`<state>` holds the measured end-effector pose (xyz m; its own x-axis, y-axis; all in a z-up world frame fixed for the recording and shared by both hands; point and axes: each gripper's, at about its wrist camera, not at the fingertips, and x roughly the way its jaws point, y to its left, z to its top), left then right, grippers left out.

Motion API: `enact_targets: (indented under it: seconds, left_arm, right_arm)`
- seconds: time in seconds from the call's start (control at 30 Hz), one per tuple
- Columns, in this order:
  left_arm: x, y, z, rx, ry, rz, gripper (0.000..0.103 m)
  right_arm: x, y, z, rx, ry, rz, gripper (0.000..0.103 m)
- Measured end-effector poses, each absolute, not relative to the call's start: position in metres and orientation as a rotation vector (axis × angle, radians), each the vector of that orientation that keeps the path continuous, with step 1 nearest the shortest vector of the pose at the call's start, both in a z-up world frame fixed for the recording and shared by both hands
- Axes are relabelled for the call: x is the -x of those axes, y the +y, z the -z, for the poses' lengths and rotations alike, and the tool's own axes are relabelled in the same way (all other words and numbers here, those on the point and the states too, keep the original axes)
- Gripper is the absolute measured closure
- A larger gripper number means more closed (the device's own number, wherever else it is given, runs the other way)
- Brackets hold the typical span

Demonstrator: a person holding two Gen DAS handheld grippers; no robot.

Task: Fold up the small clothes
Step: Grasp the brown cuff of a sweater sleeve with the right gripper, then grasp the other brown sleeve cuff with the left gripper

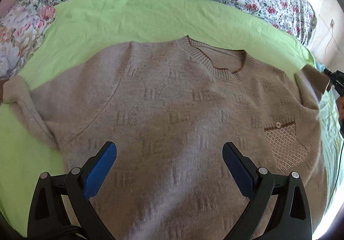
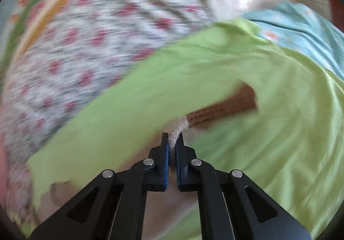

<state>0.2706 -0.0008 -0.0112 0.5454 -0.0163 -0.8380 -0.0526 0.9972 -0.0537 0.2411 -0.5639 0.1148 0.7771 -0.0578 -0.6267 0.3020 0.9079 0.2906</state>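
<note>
Pinching fuzzy knit sleeve (image 2: 178, 130), right gripper (image 2: 171, 142) closed.

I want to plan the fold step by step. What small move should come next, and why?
Probably the right gripper should carry the sleeve it clamps inward over the sweater. The sweater lies flat on the green sheet and the left gripper hovers open above it, holding nothing.
</note>
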Motion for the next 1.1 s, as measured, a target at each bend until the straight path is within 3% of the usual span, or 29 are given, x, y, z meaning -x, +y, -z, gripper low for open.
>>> enact_targets:
  seconds: [0.27, 0.67, 0.93, 1.1]
  left_arm:
    - [-0.231, 0.02, -0.006, 0.12, 0.967, 0.008, 0.004]
    - [-0.201, 0.069, -0.001, 0.234, 0.972, 0.028, 0.004]
    - [-0.23, 0.071, 0.018, 0.345, 1.012, 0.092, 0.004]
    - [-0.264, 0.068, 0.038, 0.486, 1.058, 0.155, 0.004]
  right_arm:
    - [-0.223, -0.38, -0.133, -0.344, 0.751, -0.23, 0.097]
    - [-0.246, -0.158, -0.04, -0.329, 0.993, -0.571, 0.097]
    - [-0.245, -0.136, 0.001, -0.365, 1.136, -0.577, 0.09]
    - [-0.216, -0.181, -0.021, -0.448, 1.047, -0.516, 0.079]
